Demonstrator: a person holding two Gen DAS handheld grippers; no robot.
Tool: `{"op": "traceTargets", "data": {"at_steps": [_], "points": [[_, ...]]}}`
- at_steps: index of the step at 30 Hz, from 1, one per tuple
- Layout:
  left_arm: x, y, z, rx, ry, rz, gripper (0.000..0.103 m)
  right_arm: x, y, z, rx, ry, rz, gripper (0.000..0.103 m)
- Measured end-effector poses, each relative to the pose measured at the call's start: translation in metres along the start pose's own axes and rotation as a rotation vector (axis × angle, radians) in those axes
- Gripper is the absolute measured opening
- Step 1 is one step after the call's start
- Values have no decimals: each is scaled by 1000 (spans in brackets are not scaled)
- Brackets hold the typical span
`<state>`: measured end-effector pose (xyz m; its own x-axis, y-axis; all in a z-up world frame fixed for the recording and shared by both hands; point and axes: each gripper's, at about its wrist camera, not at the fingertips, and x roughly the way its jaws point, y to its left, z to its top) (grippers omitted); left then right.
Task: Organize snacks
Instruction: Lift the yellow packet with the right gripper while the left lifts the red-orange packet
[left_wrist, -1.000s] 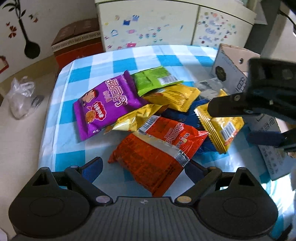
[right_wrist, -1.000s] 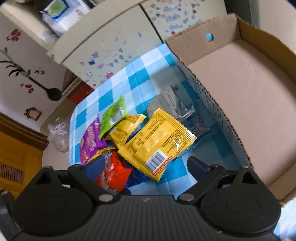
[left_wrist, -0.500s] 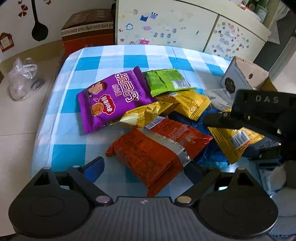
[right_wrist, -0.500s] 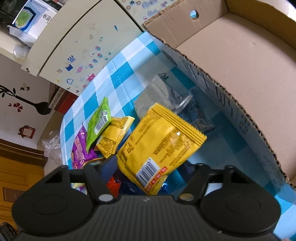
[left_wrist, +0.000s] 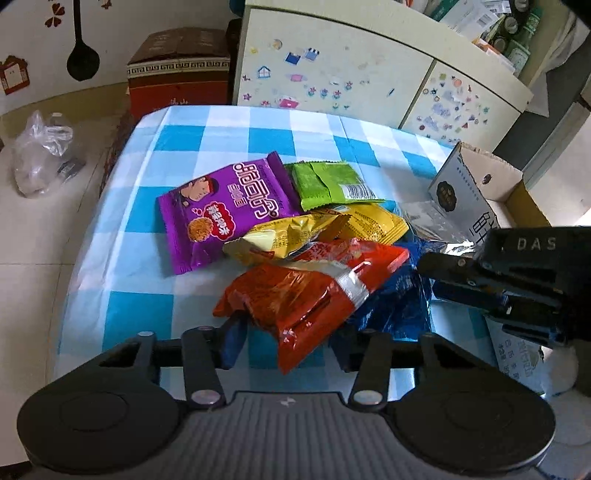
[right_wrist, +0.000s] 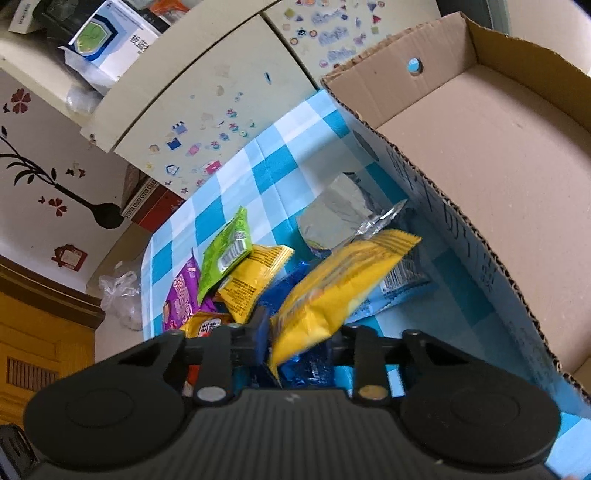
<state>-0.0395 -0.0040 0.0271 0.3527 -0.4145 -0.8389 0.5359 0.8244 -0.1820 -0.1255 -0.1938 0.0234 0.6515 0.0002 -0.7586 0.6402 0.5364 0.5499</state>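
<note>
Several snack packets lie in a heap on the blue-checked table (left_wrist: 207, 140). My left gripper (left_wrist: 290, 347) is shut on the near end of the red packet (left_wrist: 295, 295), which is crumpled between the pads. The jaws of my right gripper (right_wrist: 299, 339) are closing on the yellow packet (right_wrist: 332, 284); it is squeezed between them and tips up toward the open cardboard box (right_wrist: 498, 177). In the left wrist view the right gripper (left_wrist: 430, 278) reaches in from the right. A purple packet (left_wrist: 221, 214), a green one (left_wrist: 328, 181) and a blue one (left_wrist: 399, 295) lie loose.
A silver packet (right_wrist: 340, 214) rests against the box wall. Two more yellow packets (left_wrist: 288, 236) sit mid-heap. Beyond the table stand a stickered cabinet (left_wrist: 332, 74) and a red-brown carton (left_wrist: 177, 74). A plastic bag (left_wrist: 40, 155) lies on the floor at left.
Both grippers went from wide open to closed. The left one pinched and crumpled the red packet. The right one took the yellow packet, which tilted up off the heap.
</note>
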Motion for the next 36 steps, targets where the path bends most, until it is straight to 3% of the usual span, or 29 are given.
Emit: {"op": "traceTargets", "data": {"at_steps": [8, 11, 13, 16, 20, 28, 29, 34, 36], "points": [[-7, -3, -8, 39, -17, -4, 50, -9, -7, -5, -10, 16, 32, 22], [-7, -13, -9, 121, -53, 35, 60, -7, -15, -5, 45, 26, 39, 27], [-6, -20, -11, 168, -79, 80, 68, -6, -18, -4, 75, 21, 34, 43], [-2, -24, -11, 197, -83, 100, 70, -6, -22, -3, 119, 3, 40, 57], [3, -25, -8, 178, -82, 96, 70, -3, -25, 0, 155, -11, 43, 58], [5, -36, -10, 212, -111, 108, 66, 4, -36, 2, 212, -73, -64, 63], [5, -35, -9, 205, -118, 107, 62, 4, -35, 2, 206, -81, -68, 62], [0, -31, -5, 164, -129, 76, 54, 0, -28, -1, 148, -116, -64, 24], [-3, -28, -4, 148, -138, 68, 53, -3, -26, -1, 127, -128, -69, 19]]}}
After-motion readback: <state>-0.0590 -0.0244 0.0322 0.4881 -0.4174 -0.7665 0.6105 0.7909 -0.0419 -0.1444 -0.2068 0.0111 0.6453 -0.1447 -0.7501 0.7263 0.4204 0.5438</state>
